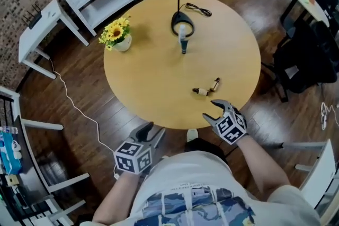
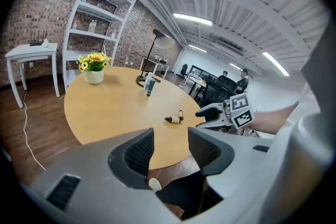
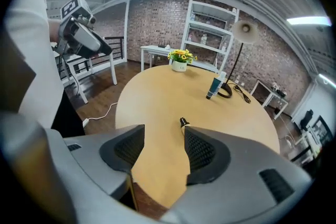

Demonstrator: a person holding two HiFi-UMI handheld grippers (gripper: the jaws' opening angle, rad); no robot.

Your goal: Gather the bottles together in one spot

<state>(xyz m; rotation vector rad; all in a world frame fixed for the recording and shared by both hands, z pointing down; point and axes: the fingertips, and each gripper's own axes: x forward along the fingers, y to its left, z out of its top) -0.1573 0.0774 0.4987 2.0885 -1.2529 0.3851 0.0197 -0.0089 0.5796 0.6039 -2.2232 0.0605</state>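
I have both grippers released and empty. My left gripper (image 1: 152,130) hangs off the bench's (image 1: 148,77) near edge. My right gripper (image 1: 212,110) is at that edge, near two small bottles (image 1: 201,91) lying just beside each other. A tall bottle (image 1: 183,42) stands upright well apart from them, by the lamp base (image 1: 174,23).
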